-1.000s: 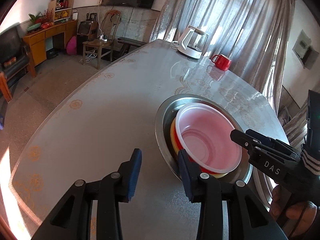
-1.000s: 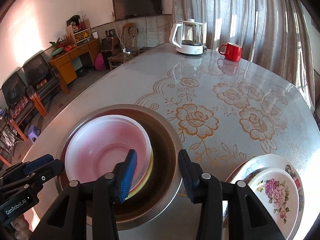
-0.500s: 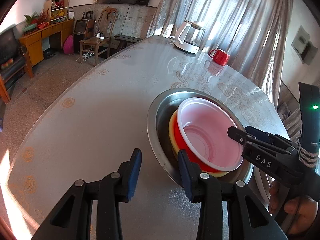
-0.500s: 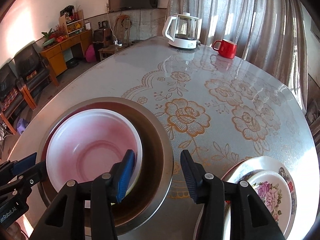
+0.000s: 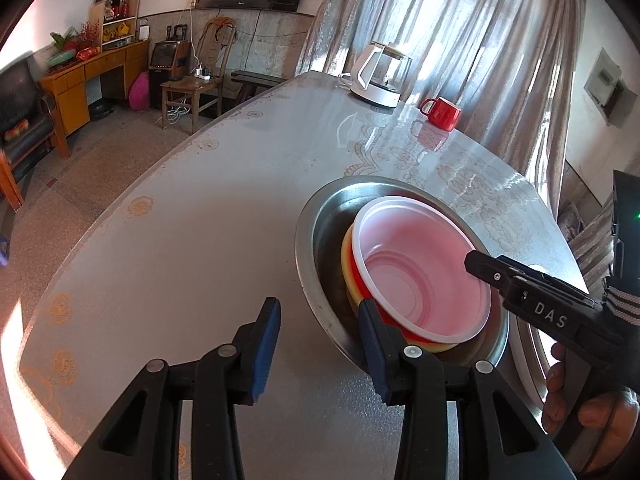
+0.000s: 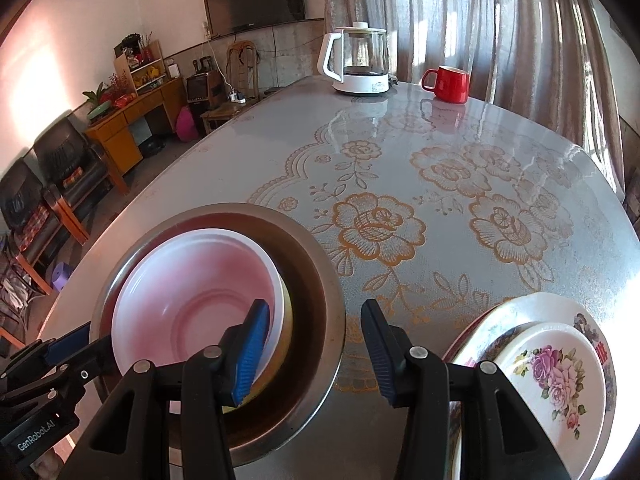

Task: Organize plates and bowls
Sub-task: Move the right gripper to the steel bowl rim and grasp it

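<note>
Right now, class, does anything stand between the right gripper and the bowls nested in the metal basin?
Nothing visible does. The right gripper hangs open astride the metal basin's near rim, one finger over the pink bowl.

The table (image 6: 460, 152) is big and round, with a shiny gray cover that has gold flowers on it. At 12 o'clock stand a white kettle (image 6: 360, 64) and a red cup (image 6: 448, 84). At 7 o'clock sits a metal basin (image 6: 316, 288). At 5 o'clock lies a pile of flowered plates (image 6: 560, 376).
</note>
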Tool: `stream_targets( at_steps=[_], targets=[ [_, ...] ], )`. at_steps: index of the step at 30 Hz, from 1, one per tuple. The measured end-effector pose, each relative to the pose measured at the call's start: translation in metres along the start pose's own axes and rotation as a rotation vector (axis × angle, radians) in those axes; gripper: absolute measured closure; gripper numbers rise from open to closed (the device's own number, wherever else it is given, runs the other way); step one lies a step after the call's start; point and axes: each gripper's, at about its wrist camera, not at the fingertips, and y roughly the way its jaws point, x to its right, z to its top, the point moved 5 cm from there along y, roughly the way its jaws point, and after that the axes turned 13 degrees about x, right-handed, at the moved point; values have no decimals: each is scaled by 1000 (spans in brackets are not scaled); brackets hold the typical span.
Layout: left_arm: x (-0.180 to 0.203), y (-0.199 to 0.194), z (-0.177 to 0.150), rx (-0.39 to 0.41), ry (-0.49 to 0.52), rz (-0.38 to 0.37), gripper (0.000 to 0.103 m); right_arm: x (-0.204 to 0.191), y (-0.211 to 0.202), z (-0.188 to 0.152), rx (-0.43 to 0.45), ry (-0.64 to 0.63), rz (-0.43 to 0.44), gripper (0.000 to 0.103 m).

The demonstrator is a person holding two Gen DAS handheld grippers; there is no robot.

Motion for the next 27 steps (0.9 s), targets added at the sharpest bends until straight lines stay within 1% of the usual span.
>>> stream_targets(
  at_steps=[10, 16, 21, 25, 27],
  targets=[
    [-2, -9, -1, 17, 3, 3, 62, 15, -16, -2, 26, 102, 40, 55],
    [-2, -14, -2, 24, 3, 3, 62, 27, -22, -7, 24, 159, 47, 55],
    [-3, -17, -3, 29, 2, 2, 62, 34, -27, -13, 10, 216, 76, 55],
    [-3, -19, -3, 31, 3, 2, 62, 35, -30, -17, 5, 223, 91, 55],
    [-4, -19, -3, 31, -3, -1, 62, 33, -32, -18, 18, 211, 104, 55]
  ],
)
